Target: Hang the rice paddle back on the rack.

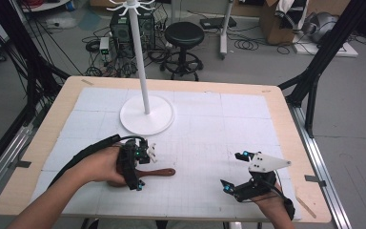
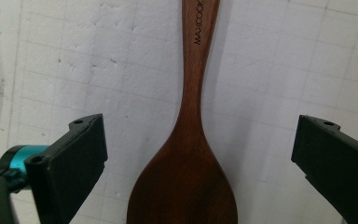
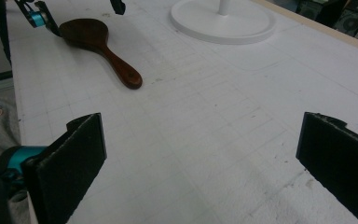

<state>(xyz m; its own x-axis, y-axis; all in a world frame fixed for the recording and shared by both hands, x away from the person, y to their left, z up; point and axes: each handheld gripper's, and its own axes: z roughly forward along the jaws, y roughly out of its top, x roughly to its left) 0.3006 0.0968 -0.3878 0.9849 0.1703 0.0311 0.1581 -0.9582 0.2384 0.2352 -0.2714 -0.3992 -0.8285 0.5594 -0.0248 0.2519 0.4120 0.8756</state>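
The table [image 1: 286, 125] carries a white gridded mat, and a white hook stand [image 1: 146, 113] rises from its round base toward the far edge, well apart from the work. Near the front edge, left of centre, a dark wooden spoon [image 1: 158, 172] lies flat (handle pointing right, long axis along that edge). The left tongs [image 1: 140, 164] hover wide over its bowl, nothing between. The right tongs [image 1: 235, 170] gape empty near the front right corner.
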